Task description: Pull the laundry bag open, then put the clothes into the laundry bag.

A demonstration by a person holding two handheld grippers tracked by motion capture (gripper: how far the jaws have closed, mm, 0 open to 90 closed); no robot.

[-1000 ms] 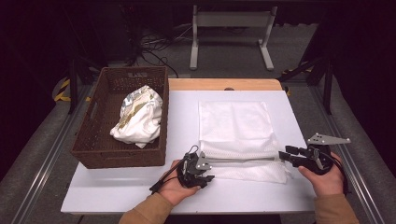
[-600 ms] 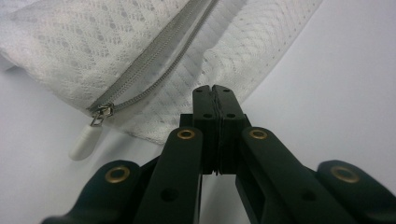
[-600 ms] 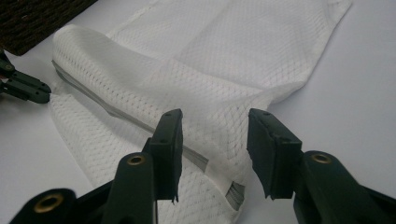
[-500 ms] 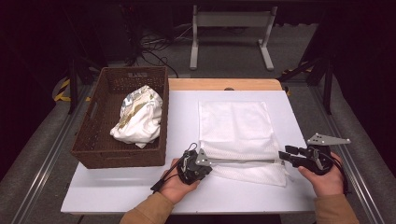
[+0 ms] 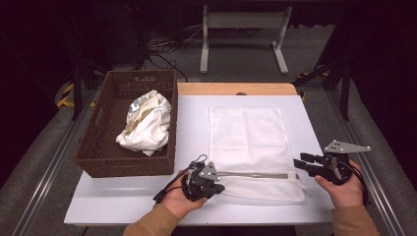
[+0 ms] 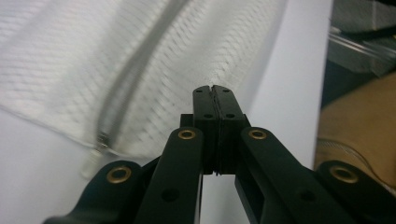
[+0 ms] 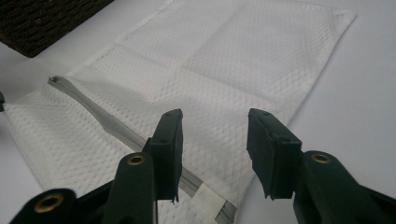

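1. At the far left of the desk (image 5: pixel 123 196) sits a brown wicker basket (image 5: pixel 93 147), with a crumpled white and gold cloth (image 5: pixel 145 123) lying inside it toward its right wall.
2. Just right of the basket's near corner, the left claw (image 5: pixel 212 183) is at the near left corner of the white mesh laundry bag (image 5: pixel 248 142). Its jaws have just been closing and now stand pressed together. In the left gripper view the mesh lies right up against their tips, but I cannot tell whether any fabric is pinched between them.
3. The mesh bag lies flat on the middle of the white desk, its long side running away from the person and its near edge between the two hands.
4. A grey zipper (image 5: pixel 253 175) runs across the bag close to that near edge. Its pull end (image 6: pixel 102 139) lies just beside the left claw, apart from the closed tips.
5. At the right, the right claw (image 5: pixel 298 163) is held level and points at the bag's near right corner. Its jaws stand partly open with nothing between them; in the right gripper view the bag's corner and the zipper's end lie just below and ahead of the pads.
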